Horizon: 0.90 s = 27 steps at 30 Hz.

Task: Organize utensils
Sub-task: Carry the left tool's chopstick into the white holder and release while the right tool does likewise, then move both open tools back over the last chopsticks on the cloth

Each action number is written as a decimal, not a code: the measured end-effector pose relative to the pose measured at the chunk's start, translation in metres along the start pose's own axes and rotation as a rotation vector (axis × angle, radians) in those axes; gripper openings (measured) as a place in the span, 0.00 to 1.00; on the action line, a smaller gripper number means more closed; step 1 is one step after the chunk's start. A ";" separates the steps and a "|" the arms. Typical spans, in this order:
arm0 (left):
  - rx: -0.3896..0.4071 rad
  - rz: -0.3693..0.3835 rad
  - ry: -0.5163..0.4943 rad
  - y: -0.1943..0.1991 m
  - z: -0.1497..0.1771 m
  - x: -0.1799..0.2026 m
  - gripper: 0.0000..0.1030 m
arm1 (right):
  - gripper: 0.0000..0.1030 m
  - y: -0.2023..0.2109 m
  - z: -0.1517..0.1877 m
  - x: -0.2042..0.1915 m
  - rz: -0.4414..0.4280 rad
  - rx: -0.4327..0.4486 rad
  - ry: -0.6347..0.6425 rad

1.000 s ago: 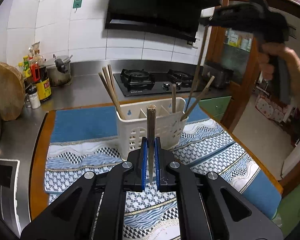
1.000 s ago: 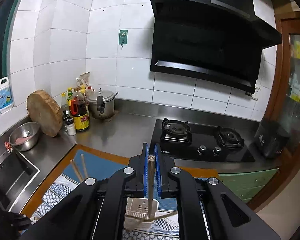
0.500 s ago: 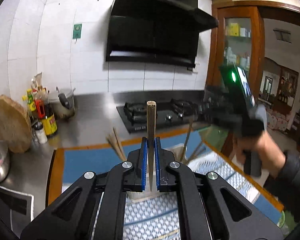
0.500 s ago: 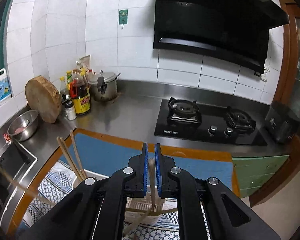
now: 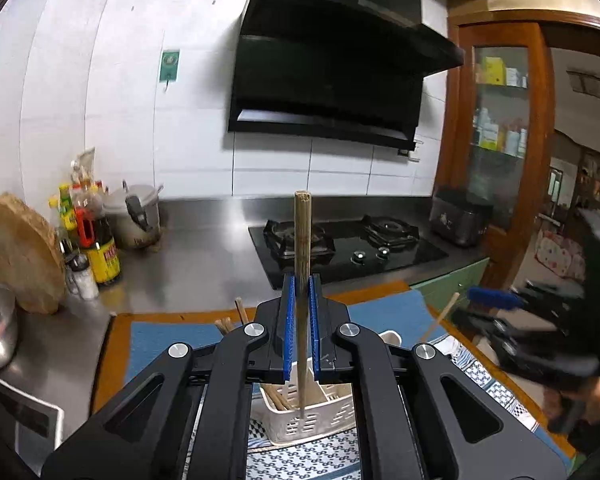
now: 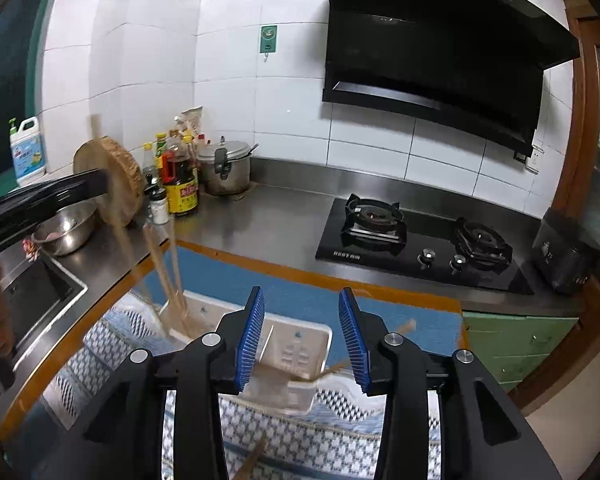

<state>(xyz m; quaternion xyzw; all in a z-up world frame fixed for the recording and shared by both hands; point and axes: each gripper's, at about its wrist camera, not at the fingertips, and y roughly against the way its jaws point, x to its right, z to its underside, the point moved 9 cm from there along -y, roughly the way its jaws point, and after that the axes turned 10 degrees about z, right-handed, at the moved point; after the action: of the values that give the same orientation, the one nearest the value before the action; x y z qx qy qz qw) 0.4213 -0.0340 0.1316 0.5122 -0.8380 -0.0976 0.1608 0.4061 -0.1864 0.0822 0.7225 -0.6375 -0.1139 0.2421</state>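
Observation:
My left gripper [image 5: 301,280] is shut on a wooden chopstick [image 5: 302,248] held upright, its thin tip over the white slotted utensil basket [image 5: 312,416]. The basket holds several chopsticks [image 5: 240,312]. My right gripper [image 6: 302,340] is open and empty above the basket [image 6: 300,344]. Chopsticks [image 6: 168,272] lean out of the basket's left end, others [image 6: 328,370] lie across its right side. The right gripper shows at the right of the left wrist view [image 5: 496,308]; the left gripper's arm shows at the left of the right wrist view [image 6: 40,200].
The basket stands on a blue patterned cloth [image 6: 292,296] on a wooden table. Behind are a steel counter, a gas hob [image 6: 416,240], sauce bottles [image 6: 180,184], a pot [image 6: 224,168], a round wooden board [image 6: 112,176], a steel bowl [image 6: 64,228] and a sink [image 6: 32,292].
My right gripper has opened and let its chopstick go into the basket. My left gripper has tilted up and come over the basket with its chopstick.

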 end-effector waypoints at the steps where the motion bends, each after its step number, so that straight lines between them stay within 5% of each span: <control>1: -0.006 -0.001 0.018 -0.004 0.003 -0.004 0.06 | 0.37 0.002 0.008 -0.002 -0.008 -0.004 0.006; 14: 0.108 0.037 0.062 0.010 -0.041 -0.007 0.06 | 0.37 0.015 0.054 -0.014 -0.064 -0.017 0.008; 27: -0.015 0.044 0.171 -0.037 0.023 -0.035 0.06 | 0.40 0.032 0.138 -0.038 -0.098 -0.098 0.017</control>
<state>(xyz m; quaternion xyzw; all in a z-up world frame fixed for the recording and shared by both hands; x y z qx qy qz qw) 0.4581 -0.0199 0.0922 0.4988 -0.8316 -0.0559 0.2377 0.3070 -0.1798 -0.0253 0.7412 -0.5928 -0.1506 0.2768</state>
